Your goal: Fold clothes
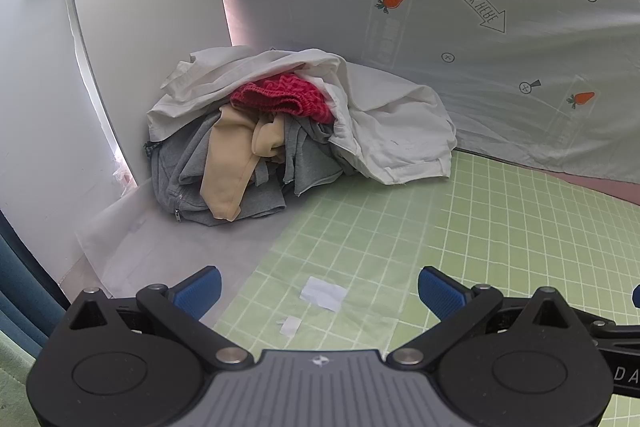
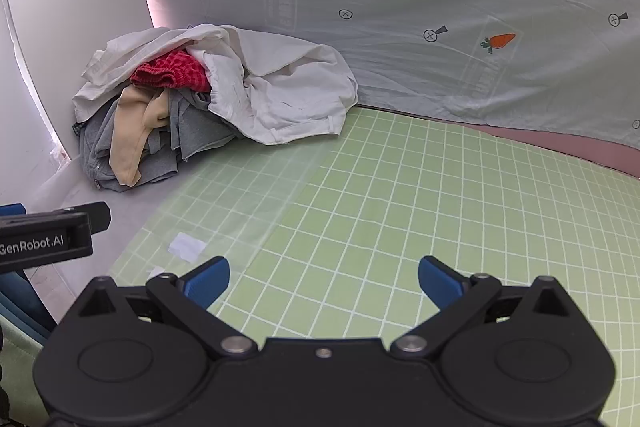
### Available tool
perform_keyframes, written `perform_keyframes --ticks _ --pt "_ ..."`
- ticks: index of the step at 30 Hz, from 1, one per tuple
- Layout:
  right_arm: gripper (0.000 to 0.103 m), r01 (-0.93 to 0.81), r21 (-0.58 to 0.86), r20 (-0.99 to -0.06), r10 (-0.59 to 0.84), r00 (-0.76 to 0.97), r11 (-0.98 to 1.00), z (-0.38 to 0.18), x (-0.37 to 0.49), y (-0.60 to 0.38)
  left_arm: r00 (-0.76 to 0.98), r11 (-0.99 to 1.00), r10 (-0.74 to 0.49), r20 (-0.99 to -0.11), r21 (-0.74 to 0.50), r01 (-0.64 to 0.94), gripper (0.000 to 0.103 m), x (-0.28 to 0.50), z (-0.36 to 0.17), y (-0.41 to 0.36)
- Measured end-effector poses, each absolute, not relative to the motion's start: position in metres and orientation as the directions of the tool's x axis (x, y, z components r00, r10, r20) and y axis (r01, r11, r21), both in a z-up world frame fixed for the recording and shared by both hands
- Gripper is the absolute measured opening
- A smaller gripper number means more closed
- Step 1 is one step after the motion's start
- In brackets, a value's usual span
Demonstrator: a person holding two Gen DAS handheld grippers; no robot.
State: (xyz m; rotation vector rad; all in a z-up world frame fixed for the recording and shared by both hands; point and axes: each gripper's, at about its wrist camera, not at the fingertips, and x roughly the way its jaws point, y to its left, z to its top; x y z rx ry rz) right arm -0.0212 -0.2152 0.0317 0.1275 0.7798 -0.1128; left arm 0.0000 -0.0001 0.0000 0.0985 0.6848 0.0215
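Heaped in the far left corner of the green gridded bench [image 2: 400, 195]: one pile of clothes [image 1: 280, 131], unsorted, none folded yet. Counted by colour: white shirt [image 1: 392, 131] on top, red knit [image 1: 284, 97], beige piece [image 1: 228, 163], grey garment [image 1: 180, 167] beneath. Left claw [image 1: 320, 293] and right claw [image 2: 324, 281] both released, empty, well short of the pile, likely poised to reach.

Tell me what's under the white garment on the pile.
Under the white garment a red knit piece, a beige garment and grey clothing stick out. Anything deeper is covered.
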Motion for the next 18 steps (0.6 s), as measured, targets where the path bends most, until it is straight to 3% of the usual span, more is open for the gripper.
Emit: perform_keyframes --ticks 18 --pt "0.102 0.153 0.078 -0.71 -0.053 0.702 0.985 0.0314 -0.0216 -0.2108 0.775 0.995 0.055 -0.629 0.101 0.012 0.103 0.0005 0.0005 -0.002"
